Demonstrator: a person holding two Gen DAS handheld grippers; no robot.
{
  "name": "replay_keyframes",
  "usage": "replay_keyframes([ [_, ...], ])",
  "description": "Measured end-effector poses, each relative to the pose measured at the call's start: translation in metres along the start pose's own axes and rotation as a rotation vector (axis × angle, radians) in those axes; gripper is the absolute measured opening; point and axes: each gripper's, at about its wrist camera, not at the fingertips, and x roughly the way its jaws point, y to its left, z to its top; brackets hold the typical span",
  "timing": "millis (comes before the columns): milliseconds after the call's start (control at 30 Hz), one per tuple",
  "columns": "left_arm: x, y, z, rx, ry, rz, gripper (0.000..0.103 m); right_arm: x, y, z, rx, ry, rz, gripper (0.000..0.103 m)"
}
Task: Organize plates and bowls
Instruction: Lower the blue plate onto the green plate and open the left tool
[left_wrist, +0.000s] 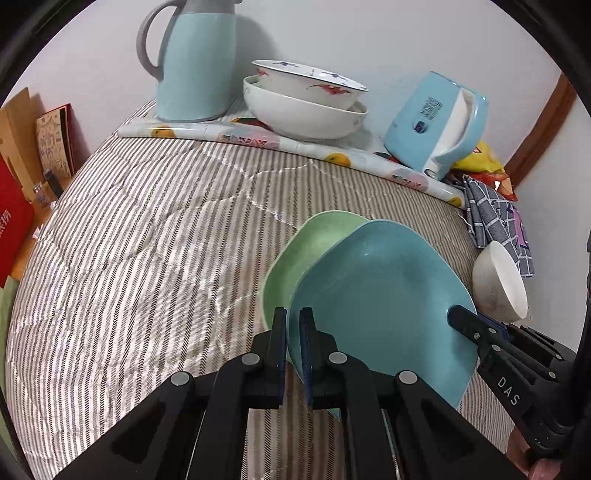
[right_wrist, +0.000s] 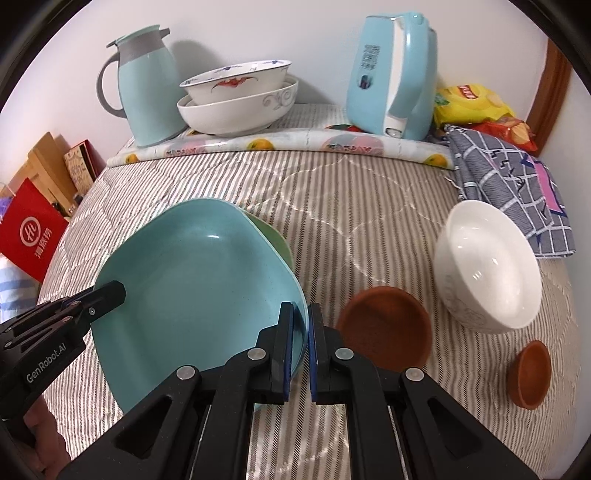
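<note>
A blue square plate (left_wrist: 380, 295) (right_wrist: 195, 288) is held above a green plate (left_wrist: 310, 243) (right_wrist: 275, 240) on the striped cloth. My left gripper (left_wrist: 293, 354) is shut on the blue plate's left rim. My right gripper (right_wrist: 301, 350) is shut on its right rim and shows in the left wrist view (left_wrist: 465, 325). The left gripper shows in the right wrist view (right_wrist: 107, 295). A white bowl (right_wrist: 487, 266) (left_wrist: 498, 284) sits to the right. A brown saucer (right_wrist: 386, 328) and a small brown cup (right_wrist: 530, 376) lie near it. Two stacked white bowls (left_wrist: 306, 99) (right_wrist: 236, 99) stand at the back.
A blue thermos jug (left_wrist: 192, 59) (right_wrist: 147, 81) and a blue kettle (left_wrist: 436, 125) (right_wrist: 395, 74) stand on a fruit-print mat (right_wrist: 295, 144) at the back. A checked cloth (right_wrist: 517, 184) and snack bags (right_wrist: 472, 103) lie at the back right. Red boxes (right_wrist: 29, 232) stand left.
</note>
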Motion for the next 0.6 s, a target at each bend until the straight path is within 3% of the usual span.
replay_keyframes([
  [600,0.013,0.012,0.010,-0.028,-0.004,0.011,0.009,0.025,0.012,0.022,-0.052,0.007,0.004,0.009],
])
